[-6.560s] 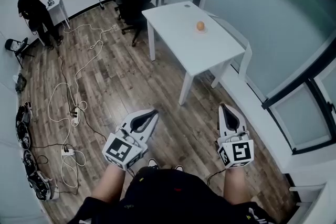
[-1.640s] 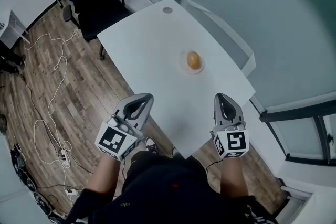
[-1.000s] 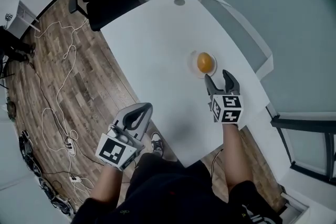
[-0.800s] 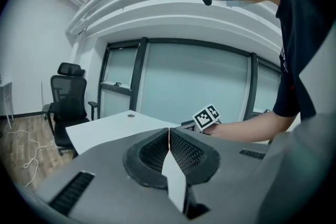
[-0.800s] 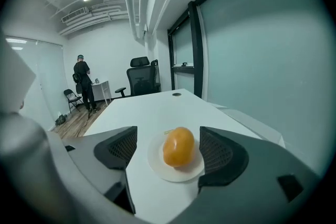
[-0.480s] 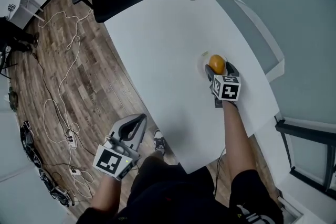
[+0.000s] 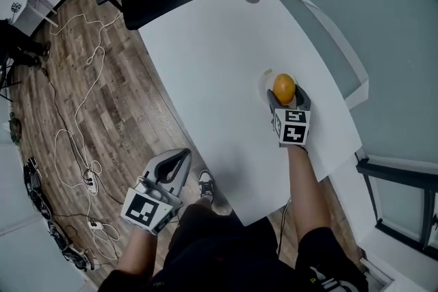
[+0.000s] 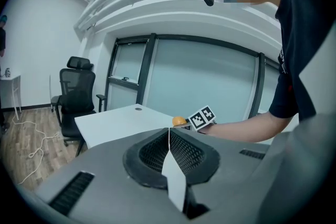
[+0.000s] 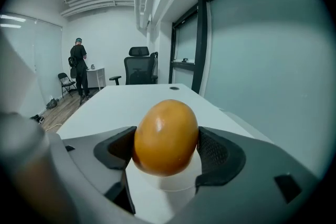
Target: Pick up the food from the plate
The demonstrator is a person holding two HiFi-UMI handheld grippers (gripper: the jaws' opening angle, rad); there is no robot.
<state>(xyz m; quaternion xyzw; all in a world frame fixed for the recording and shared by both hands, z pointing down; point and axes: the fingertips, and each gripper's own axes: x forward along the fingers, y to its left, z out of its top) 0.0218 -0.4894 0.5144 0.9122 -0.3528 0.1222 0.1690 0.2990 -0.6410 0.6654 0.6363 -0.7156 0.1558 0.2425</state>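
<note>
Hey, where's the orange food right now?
The orange food is on the small white plate near the table's right edge in the head view, gripped between the right gripper's jaws.

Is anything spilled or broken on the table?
No, nothing stands out. The food sits whole on its plate, gripped by the right gripper, and nothing is spilled on the table.

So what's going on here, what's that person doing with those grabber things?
A person holds a gripper in each hand at a white table. The right gripper has its jaws closed against both sides of an orange fruit that sits on a small plate; it does not look lifted yet. The left gripper hangs low beside the table, jaws together and empty.
</note>
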